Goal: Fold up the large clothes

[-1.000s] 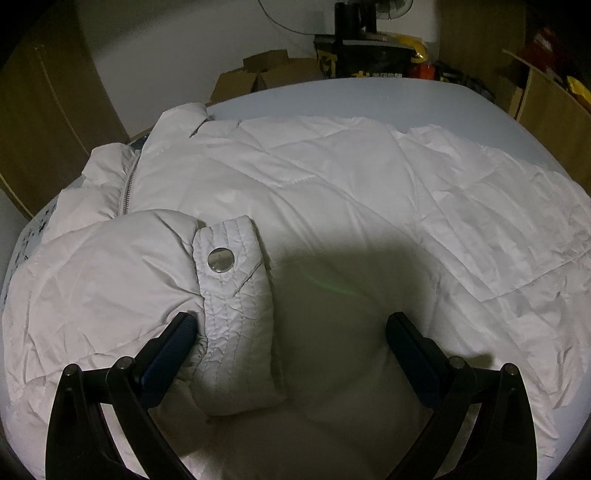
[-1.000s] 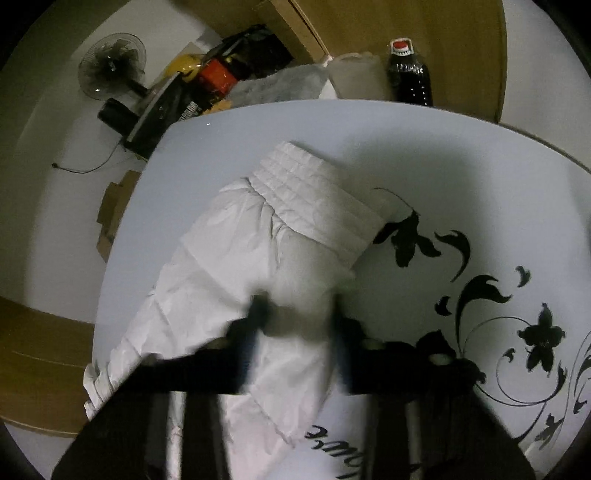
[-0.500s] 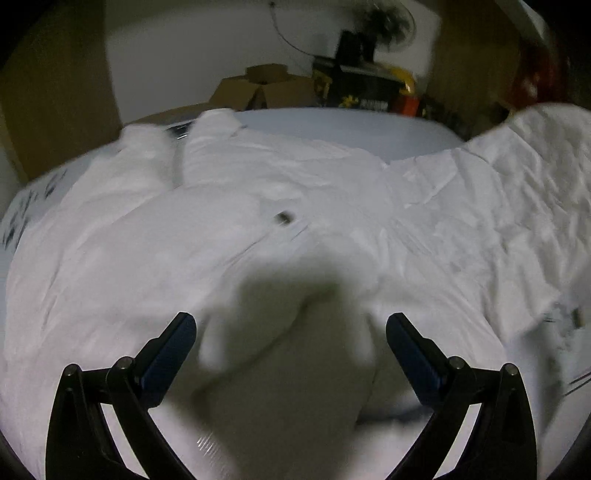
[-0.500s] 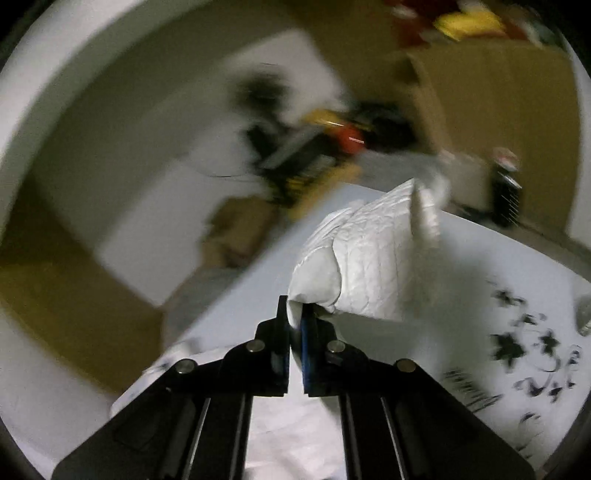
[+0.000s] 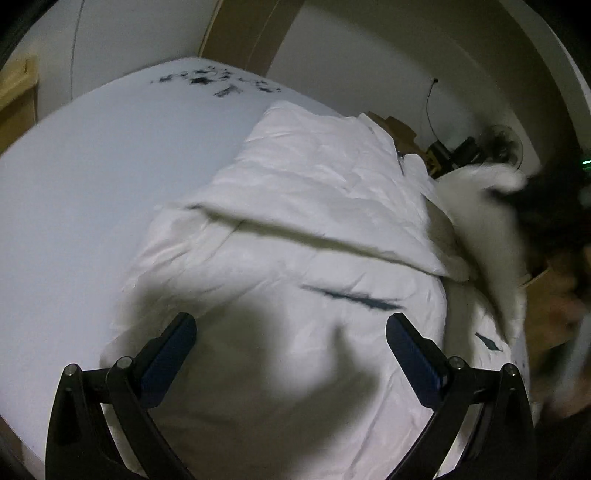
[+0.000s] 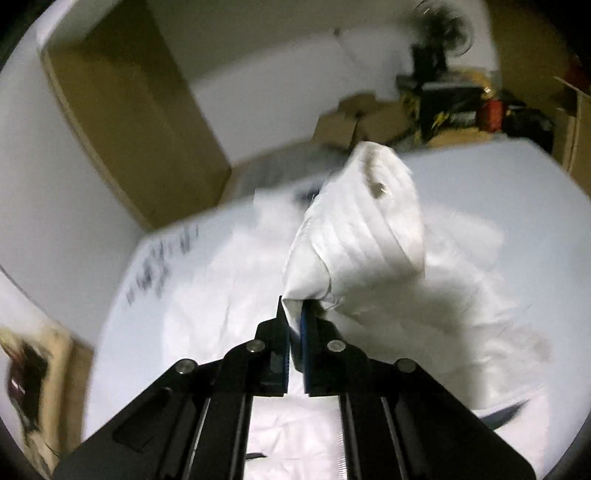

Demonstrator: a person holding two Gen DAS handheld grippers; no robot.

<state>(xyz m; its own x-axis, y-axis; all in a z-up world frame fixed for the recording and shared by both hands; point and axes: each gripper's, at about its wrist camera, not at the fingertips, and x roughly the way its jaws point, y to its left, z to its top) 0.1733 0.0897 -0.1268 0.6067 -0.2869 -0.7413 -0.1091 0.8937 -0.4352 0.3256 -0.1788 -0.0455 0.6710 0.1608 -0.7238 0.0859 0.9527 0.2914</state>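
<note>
The white quilted puffer jacket (image 5: 303, 229) lies spread on a pale blue bed sheet with a black floral print (image 5: 103, 177). In the left wrist view its long axis runs from the near edge, under the camera, up and rightward toward the far corner, with one panel folded across the body as a raised diagonal flap.

The left gripper (image 5: 291, 343) hangs over the near end of the jacket with its fingers (image 5: 168, 354) wide apart. Nothing is between them, and the cloth lies below in their shadow.

The right gripper (image 6: 294, 325) has its fingers (image 6: 280, 350) pinched on the tip of the jacket's ribbed sleeve cuff (image 6: 362, 236). A thin fold of white fabric sits between the blue pads, and the jaws are easing open slightly while the cloth stays between them. The cuff stands up and away from the fingers, pointing to the upper right, with a metal snap (image 6: 378, 190) near its far end. In the left wrist view this lifted sleeve shows as a blurred white shape at the right edge.

A second ago the right gripper was low over the sleeve on the sheet; now the cuff is raised above the jacket body. The left gripper's view has swung from the collar and zip to the jacket's other side. Both views are motion-blurred. Cardboard boxes (image 6: 351, 122) and a fan (image 6: 448, 26) stand beyond the bed.
</note>
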